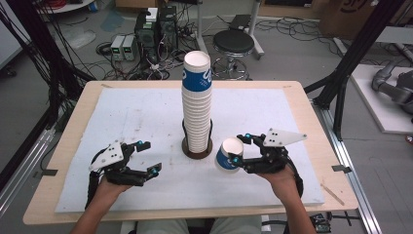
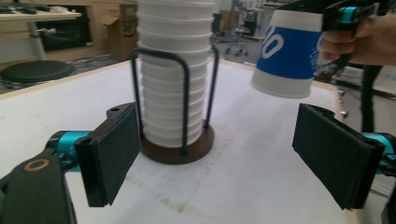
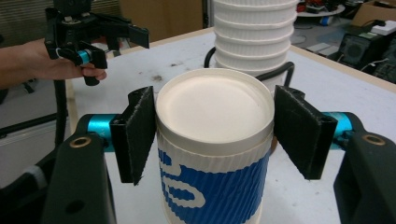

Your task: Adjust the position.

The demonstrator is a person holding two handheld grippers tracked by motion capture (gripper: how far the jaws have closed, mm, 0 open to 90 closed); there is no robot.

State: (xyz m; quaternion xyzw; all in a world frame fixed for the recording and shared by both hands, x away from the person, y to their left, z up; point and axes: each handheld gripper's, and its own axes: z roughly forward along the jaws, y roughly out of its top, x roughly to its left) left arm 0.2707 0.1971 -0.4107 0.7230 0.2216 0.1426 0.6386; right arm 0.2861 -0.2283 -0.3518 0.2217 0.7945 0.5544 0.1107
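Note:
A tall stack of white paper cups [image 1: 197,97], the top one with a blue band, stands in a black wire holder with a round brown base [image 1: 197,152] at the middle of the table. My right gripper [image 1: 238,148] is shut on a single blue-and-white cup [image 1: 229,155], held tilted just right of the holder and off the mat. In the right gripper view the cup [image 3: 215,116] sits base-up between the pads [image 3: 135,135]. My left gripper [image 1: 150,157] hovers open and empty left of the holder. Its jaws frame the stack [image 2: 175,70], with the held cup [image 2: 287,51] beyond.
A white mat [image 1: 136,112] covers most of the wooden table [image 1: 78,117]. Behind the table on the floor are a black stool [image 1: 234,43], computer boxes [image 1: 156,27] and tangled cables. Black frame posts [image 1: 348,63] rise at the right.

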